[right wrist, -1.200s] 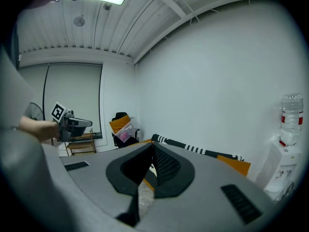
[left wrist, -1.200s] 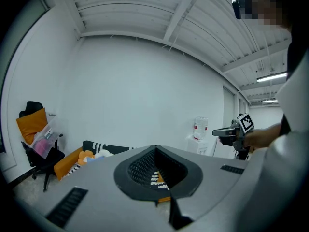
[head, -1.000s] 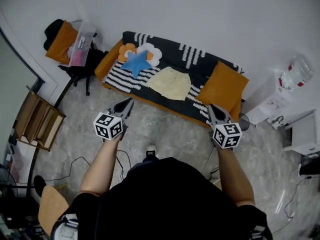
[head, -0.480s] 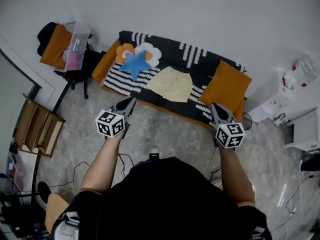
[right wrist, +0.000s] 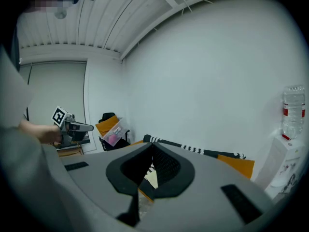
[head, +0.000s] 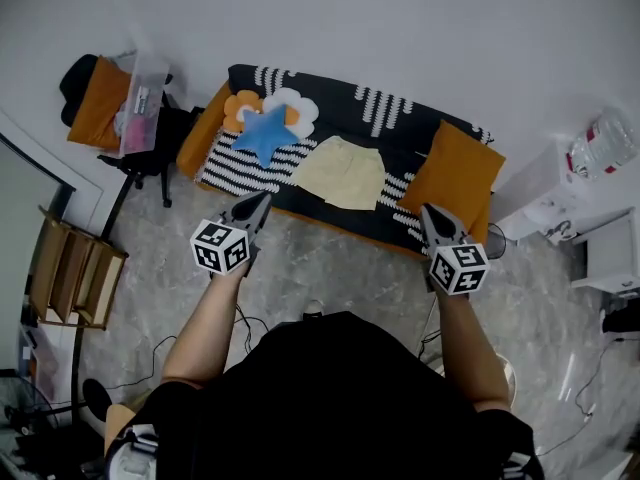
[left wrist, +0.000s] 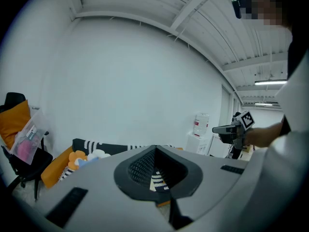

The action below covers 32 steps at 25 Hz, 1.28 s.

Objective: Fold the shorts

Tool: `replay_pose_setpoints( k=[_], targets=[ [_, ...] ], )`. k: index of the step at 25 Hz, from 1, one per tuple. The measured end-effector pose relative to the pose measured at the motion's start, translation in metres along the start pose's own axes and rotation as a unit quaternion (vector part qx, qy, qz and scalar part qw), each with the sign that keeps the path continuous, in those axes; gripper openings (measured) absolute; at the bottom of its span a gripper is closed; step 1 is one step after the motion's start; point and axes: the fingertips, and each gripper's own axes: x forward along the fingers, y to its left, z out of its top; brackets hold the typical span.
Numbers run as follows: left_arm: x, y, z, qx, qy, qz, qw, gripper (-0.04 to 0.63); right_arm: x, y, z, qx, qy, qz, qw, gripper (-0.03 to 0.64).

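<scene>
Holding nothing, left gripper and right gripper hover short of the sofa, fingers pressed together. Shorts lie flat on its striped blanket, between star cushion and orange cushion. Advise opening the fingers before reaching in, then pinching matching corners.

We note, upper centre, a striped sofa bearing a blue star cushion and an orange cushion; chair upper left, water bottle right edge.

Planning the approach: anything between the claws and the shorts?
Nothing visible. The shorts lie uncovered on the sofa; blue star cushion and orange cushion sit beside them. Only floor separates them from left claw and right claw.
</scene>
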Motion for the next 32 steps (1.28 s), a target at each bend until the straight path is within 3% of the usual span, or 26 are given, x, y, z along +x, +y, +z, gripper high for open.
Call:
replay_pose_setpoints(
  k=[18, 32],
  targets=[
    [0.021, 0.104, 0.024, -0.01, -0.013, -0.007, 0.9998, 0.017, 0.075, 0.026, 0.024, -0.013, 0.008, -0.019, 1.0, 0.005],
    [0.029, 0.128, 0.019, -0.009, -0.011, -0.034, 0.9993, 0.017, 0.083, 0.038, 0.022, -0.013, 0.006, -0.051, 0.999, 0.005]
  ],
)
